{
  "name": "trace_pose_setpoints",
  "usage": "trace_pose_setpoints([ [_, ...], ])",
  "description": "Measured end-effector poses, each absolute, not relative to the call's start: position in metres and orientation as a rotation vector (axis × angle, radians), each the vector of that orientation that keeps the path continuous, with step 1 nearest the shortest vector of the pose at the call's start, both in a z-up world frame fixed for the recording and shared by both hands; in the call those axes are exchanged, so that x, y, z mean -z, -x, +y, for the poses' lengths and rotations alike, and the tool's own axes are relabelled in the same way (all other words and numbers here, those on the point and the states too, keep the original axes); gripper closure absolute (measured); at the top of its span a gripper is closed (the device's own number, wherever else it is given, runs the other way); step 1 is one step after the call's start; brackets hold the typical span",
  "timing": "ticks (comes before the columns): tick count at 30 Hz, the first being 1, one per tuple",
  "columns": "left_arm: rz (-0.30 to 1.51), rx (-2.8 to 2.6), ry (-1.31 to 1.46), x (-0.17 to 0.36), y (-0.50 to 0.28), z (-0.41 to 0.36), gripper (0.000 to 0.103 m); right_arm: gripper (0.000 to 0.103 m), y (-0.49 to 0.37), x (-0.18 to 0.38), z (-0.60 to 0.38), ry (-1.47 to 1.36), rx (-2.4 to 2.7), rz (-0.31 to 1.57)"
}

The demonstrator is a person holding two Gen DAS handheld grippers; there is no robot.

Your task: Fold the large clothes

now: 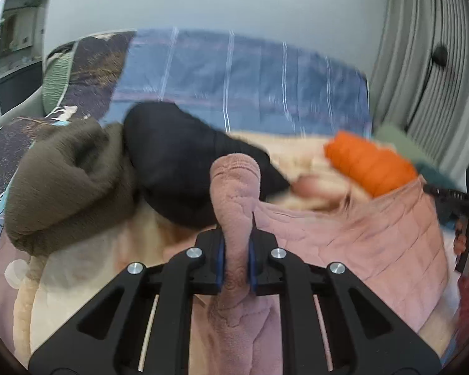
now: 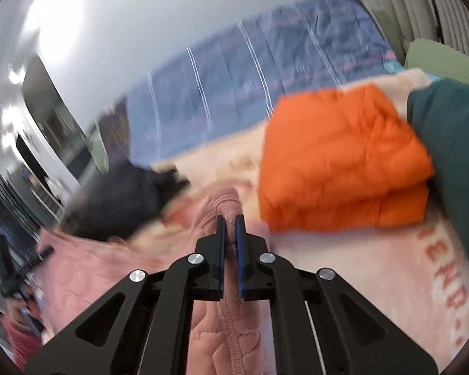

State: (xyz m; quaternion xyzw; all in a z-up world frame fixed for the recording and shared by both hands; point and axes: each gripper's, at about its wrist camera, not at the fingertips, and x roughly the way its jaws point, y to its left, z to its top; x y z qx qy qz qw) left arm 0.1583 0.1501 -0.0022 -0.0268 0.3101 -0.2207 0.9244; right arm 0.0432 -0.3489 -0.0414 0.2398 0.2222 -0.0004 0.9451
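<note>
A pink fleece garment point(image 1: 375, 237) lies spread on the bed. My left gripper point(image 1: 236, 237) is shut on a bunched fold of it, which sticks up between the blue pads. In the right wrist view my right gripper point(image 2: 230, 222) is shut on another fold of the same pink fleece garment point(image 2: 90, 265). The right gripper point(image 1: 466, 206), held by a hand, shows at the far right edge of the left wrist view, and the left one point(image 2: 31, 262) at the left edge of the right wrist view.
On the bed lie a black garment point(image 1: 178, 162), an olive-brown garment point(image 1: 65, 184), a folded orange garment point(image 2: 344, 162) and a dark green one point(image 2: 453, 156). A blue striped cover point(image 1: 244, 84) lies beyond, and a pale blanket with red lettering point(image 2: 406, 281) under the clothes.
</note>
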Motion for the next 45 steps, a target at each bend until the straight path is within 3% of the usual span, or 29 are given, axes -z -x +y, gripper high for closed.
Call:
trace_pose_setpoints([
  [4, 0.623, 0.401, 0.08, -0.001, -0.164, 0.163, 0.09, 0.098, -0.045, 0.021, -0.342, -0.428, 0.033, 0.388],
  [7, 0.761, 0.338, 0.065, 0.04, -0.19, 0.158, 0.085, 0.098, -0.077, 0.043, -0.341, -0.383, 0.084, 0.48],
  [11, 0.834, 0.291, -0.031, 0.1, -0.207, 0.144, 0.069, 0.097, -0.119, 0.111, -0.336, -0.302, 0.207, 0.708],
  [16, 0.8, 0.247, -0.021, 0.096, -0.202, 0.155, 0.05, 0.092, -0.113, 0.101, -0.34, -0.302, 0.242, 0.719],
  [23, 0.674, 0.326, 0.033, 0.028, -0.169, 0.15, 0.062, 0.075, -0.071, 0.056, -0.307, -0.246, 0.249, 0.631],
  [28, 0.632, 0.543, 0.016, -0.003, -0.148, 0.085, 0.059, 0.072, -0.065, 0.041, -0.254, -0.285, 0.037, 0.605],
  [36, 0.818, 0.588, -0.111, 0.052, -0.191, -0.009, 0.058, 0.066, -0.132, 0.086, -0.201, -0.236, -0.044, 0.781],
  [38, 0.895, 0.501, -0.205, 0.088, -0.209, -0.019, 0.047, 0.065, -0.144, 0.11, -0.202, -0.203, -0.042, 0.78],
  [40, 0.961, 0.496, -0.157, 0.116, -0.225, -0.018, 0.046, 0.065, -0.147, 0.121, -0.204, -0.193, -0.043, 0.755],
  [45, 0.938, 0.515, -0.124, 0.116, -0.225, -0.012, 0.046, 0.064, -0.146, 0.125, -0.202, -0.17, -0.04, 0.725],
])
